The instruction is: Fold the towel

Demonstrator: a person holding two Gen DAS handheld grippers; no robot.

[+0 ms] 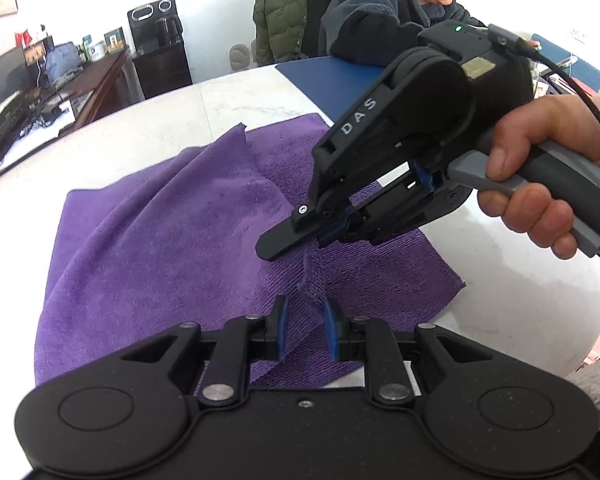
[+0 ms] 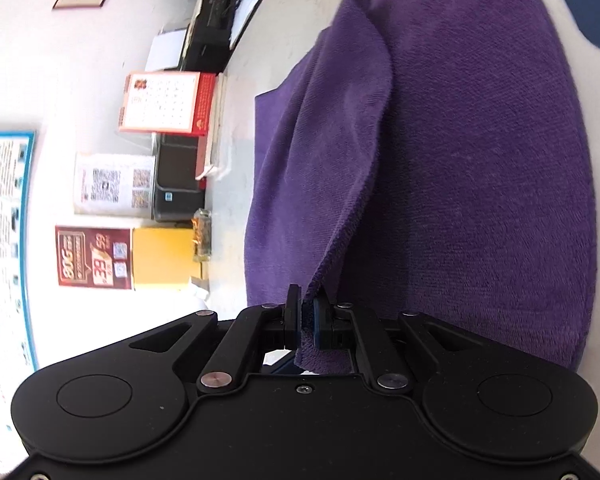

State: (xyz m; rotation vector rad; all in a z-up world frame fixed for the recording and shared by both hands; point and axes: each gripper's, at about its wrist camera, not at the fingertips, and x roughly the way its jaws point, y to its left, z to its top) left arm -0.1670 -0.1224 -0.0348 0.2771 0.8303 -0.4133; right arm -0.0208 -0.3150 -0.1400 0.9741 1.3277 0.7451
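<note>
A pale office table (image 1: 148, 136) carries the purple towel (image 1: 148, 240). The right gripper (image 2: 307, 312) is clenched on its raised edge; just beside it the left gripper (image 1: 304, 320) straddles the same edge, grip uncertain, cloth stretching ahead of both

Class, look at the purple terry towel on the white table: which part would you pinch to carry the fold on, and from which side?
Probably the purple terry towel's raised hem ridge, from the near edge: it stands clear of the white table; the left gripper straddles it, the right gripper already pinches it.
</note>
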